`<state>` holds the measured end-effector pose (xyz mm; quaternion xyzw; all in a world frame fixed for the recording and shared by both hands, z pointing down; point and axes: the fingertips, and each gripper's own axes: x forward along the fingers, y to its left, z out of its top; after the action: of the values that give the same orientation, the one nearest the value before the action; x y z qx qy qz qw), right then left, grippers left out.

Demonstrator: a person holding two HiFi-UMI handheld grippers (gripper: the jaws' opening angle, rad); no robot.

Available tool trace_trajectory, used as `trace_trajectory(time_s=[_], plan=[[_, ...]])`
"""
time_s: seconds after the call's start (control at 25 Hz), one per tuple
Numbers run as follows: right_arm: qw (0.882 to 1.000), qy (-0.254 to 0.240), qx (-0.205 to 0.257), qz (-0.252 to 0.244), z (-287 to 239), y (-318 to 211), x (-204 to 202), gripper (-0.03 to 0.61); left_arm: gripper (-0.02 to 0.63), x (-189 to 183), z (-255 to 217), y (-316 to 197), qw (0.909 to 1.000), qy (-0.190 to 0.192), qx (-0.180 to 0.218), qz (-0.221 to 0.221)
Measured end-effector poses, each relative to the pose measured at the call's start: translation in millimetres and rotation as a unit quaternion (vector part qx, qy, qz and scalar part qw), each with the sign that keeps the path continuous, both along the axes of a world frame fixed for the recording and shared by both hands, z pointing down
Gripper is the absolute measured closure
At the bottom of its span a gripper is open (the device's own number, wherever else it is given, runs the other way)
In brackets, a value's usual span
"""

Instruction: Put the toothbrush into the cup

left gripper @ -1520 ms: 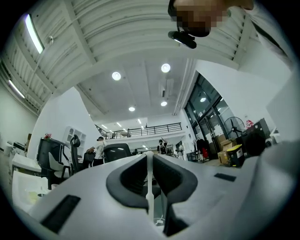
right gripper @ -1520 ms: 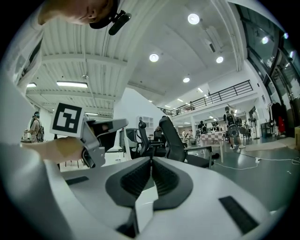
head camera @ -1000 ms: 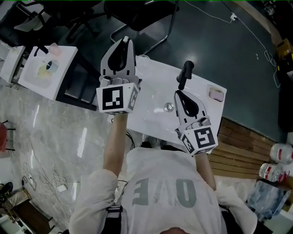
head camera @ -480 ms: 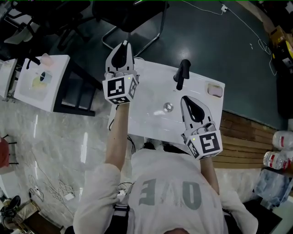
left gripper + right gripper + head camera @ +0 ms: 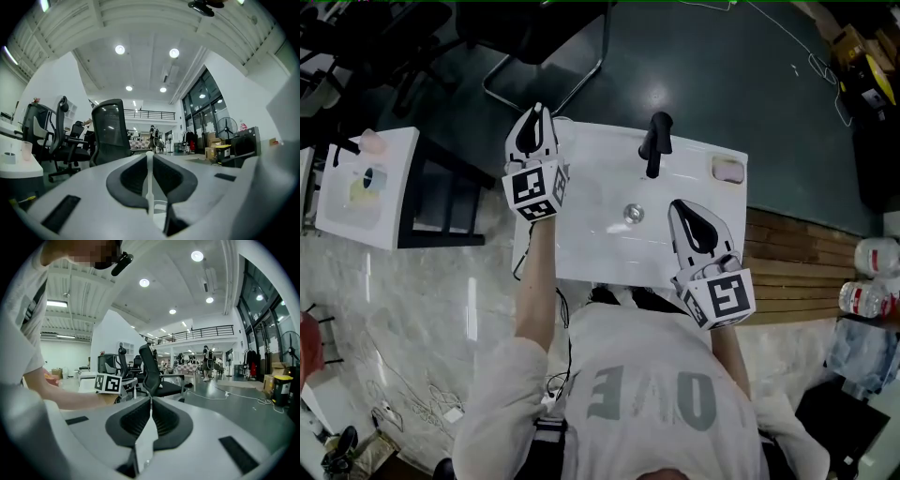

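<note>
The left gripper's [image 5: 534, 120] jaws are pressed together on the thin white handle of the toothbrush [image 5: 149, 174]. It stands upright between them and runs down toward the curved rim of the cup [image 5: 156, 203], which shows just under the jaws. That pinch keeps the handle straight up and down, presumably so it can slide into the opening rather than catch on the rim. I cannot tell whether its lower end is already inside. In the head view this gripper sits to the left of the black faucet [image 5: 654, 142], over the far left corner of the white counter [image 5: 600, 248], and hides the cup beneath it. The right gripper's [image 5: 682, 212] jaws are closed with nothing between them; only a sliver of pale counter shows through at their base. It hangs nearer the person than the faucet and slightly to its right, clear of the drain [image 5: 632, 214], probably parked out of the way since the drop needs one hand. A small pinkish dish [image 5: 727, 170] lies right of the faucet.
</note>
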<state>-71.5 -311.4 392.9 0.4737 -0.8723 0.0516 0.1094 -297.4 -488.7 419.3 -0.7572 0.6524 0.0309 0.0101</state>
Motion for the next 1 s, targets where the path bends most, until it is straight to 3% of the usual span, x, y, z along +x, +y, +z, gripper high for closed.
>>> trace_trajectory(time_s=[0.48, 0.8, 1.0], plan=[[1.000, -0.001, -0.019, 0.005, 10, 9, 2, 0.546, 0.555, 5, 31, 3, 0.9992, -0.002, -0.040, -0.002], [1.000, -0.001, -0.026, 0.004, 16, 4, -4, 0.545, 0.555, 8, 39, 0, 0.9983, -0.037, -0.046, -0.003], [0.999, 0.003, -0.032, 0.001, 19, 9, -4, 0.545, 0.554, 8, 45, 8, 0.9979, -0.039, -0.051, -0.006]])
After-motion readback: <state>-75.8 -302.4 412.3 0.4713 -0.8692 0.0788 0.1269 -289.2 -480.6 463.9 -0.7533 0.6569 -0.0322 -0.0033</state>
